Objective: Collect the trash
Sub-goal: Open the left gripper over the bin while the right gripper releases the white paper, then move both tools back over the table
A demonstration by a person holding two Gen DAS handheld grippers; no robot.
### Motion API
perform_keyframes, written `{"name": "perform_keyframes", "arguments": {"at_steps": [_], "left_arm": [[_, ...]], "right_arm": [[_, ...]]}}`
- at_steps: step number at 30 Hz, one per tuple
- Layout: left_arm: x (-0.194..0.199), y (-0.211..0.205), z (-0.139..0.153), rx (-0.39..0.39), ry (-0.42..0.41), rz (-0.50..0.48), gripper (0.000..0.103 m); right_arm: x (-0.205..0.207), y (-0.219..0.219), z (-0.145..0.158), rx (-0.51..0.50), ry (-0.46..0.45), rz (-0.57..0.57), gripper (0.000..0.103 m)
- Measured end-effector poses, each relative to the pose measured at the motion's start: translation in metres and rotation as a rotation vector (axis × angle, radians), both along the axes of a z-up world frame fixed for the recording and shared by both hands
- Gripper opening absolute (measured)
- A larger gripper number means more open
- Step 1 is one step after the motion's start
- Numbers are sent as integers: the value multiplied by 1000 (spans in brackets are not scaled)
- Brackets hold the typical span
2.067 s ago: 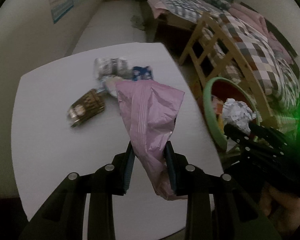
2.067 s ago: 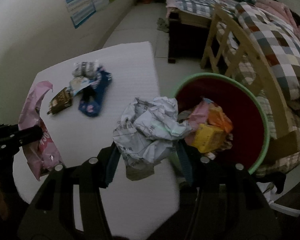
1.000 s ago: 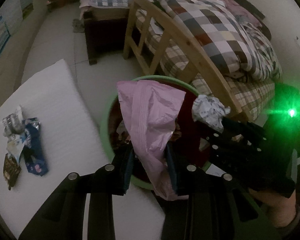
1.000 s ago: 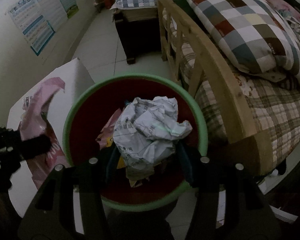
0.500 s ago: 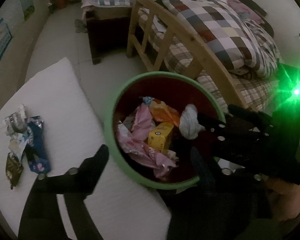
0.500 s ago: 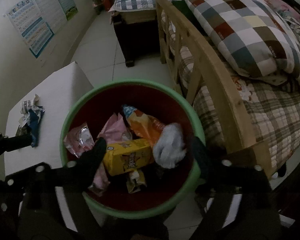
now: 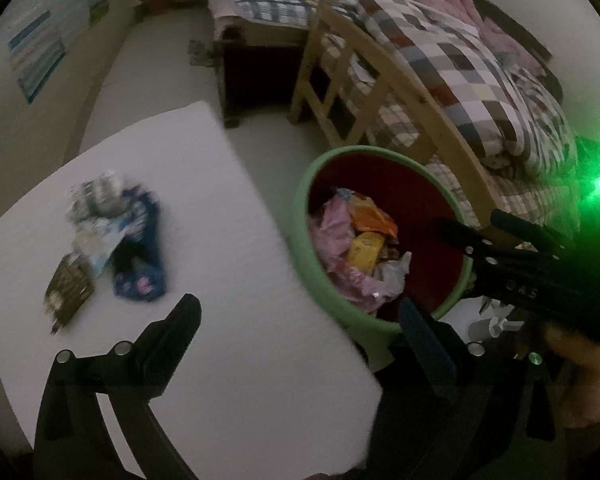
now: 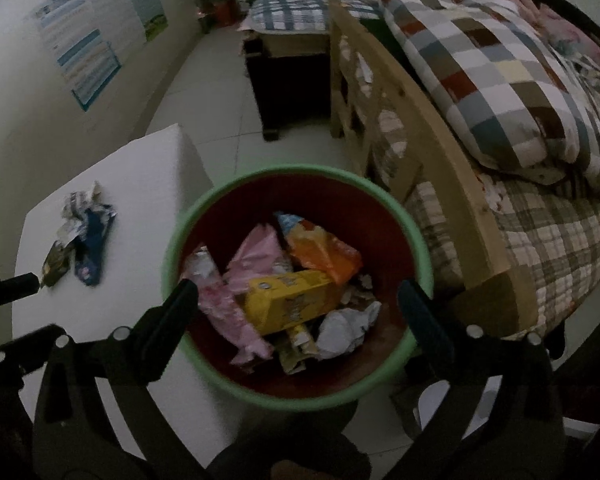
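A green-rimmed bin [image 8: 172, 256] with a red inside stands beside the white table [image 7: 220, 360]. In it lie a pink bag [image 8: 256, 252], a yellow box [image 8: 288, 300], an orange packet [image 8: 324, 252] and a crumpled paper ball [image 8: 344, 328]. My right gripper [image 8: 298, 292] hovers over the bin, jaws opening wide, nothing between them. My left gripper [image 7: 298, 308] hangs over the table's edge next to the bin [image 7: 300, 216], jaws also opening and empty. On the table remain a blue wrapper [image 7: 140, 256], a brown wrapper [image 7: 68, 284] and a silvery crumpled wrapper [image 7: 96, 196].
A wooden bed frame [image 8: 404, 152] with a checked quilt [image 8: 500, 64] stands right behind the bin. A dark bedside cabinet [image 8: 288, 80] is farther back across pale floor. A poster [image 8: 92, 52] hangs on the left wall. A hand [image 7: 580, 364] holds the right gripper.
Both grippers opened: the pink bag and the paper ball dropped into the bin. The left gripper then swung left, off the bin and over the table's edge.
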State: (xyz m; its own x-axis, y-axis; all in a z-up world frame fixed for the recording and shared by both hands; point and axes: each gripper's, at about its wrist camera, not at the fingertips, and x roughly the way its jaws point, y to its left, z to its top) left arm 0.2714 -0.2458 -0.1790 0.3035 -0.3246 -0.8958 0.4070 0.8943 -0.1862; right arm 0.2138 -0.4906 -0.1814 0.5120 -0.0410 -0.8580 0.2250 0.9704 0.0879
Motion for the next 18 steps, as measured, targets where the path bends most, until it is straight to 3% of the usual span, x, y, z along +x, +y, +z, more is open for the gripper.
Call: {"name": "perform_keyframes", "arguments": {"at_steps": [18], "left_arm": [[-29,160,10,-33,-18,210,95]], "right_arm": [[5,128,23,-33,-23,169,98]]}}
